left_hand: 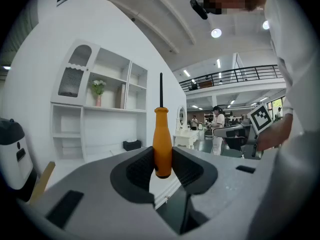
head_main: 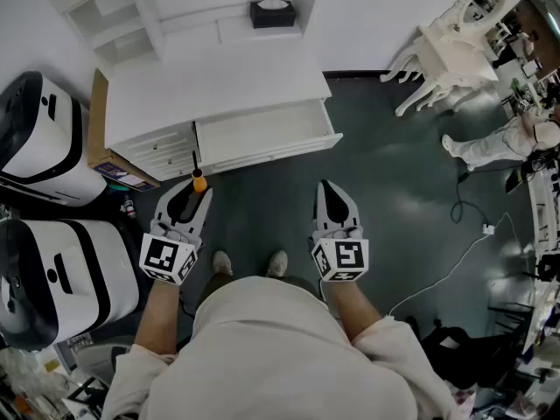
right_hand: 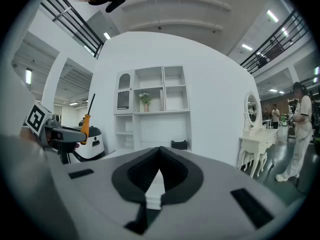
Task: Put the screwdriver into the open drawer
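Observation:
My left gripper is shut on a screwdriver with an orange handle and a black shaft, which stands upright between the pads. In the head view the screwdriver points toward the white cabinet. The open drawer is pulled out of the cabinet front, just ahead and to the right of the left gripper. My right gripper hangs over the dark floor right of the left one, its jaws shut with nothing between them. The right gripper view shows the screwdriver at far left.
A white shelf unit with a black box rises behind the cabinet. Two white-and-black machines stand at the left. A white dressing table and a person are at the right. A cable lies on the floor.

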`<act>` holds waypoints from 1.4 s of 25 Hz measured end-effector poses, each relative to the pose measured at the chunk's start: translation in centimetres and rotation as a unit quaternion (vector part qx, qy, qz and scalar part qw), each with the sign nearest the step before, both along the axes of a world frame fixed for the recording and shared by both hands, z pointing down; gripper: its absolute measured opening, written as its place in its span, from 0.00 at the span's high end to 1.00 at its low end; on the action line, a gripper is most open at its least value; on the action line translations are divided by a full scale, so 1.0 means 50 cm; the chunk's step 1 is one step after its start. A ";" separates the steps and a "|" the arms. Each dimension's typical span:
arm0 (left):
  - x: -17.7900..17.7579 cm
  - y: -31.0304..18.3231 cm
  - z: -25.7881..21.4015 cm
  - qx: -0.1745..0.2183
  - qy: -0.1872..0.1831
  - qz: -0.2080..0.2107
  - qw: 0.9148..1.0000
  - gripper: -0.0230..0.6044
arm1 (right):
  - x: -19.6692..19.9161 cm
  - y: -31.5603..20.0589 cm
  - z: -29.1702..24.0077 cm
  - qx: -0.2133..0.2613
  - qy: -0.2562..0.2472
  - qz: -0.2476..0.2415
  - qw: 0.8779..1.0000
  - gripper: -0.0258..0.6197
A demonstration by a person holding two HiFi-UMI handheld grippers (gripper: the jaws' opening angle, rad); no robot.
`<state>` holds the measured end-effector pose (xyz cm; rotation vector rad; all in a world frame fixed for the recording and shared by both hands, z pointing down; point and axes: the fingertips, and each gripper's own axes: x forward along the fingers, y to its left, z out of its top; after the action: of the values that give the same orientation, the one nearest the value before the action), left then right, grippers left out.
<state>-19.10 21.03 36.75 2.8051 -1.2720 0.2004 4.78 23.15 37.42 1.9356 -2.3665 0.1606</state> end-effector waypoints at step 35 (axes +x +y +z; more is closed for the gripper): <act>0.105 0.025 0.006 0.012 -0.009 -0.039 0.999 0.78 | 0.093 -0.003 0.009 0.009 0.001 -0.065 0.998 0.96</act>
<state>-13.82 22.27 37.04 2.7734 -1.3946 0.2078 9.43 23.00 37.86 1.7818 -2.4901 0.1275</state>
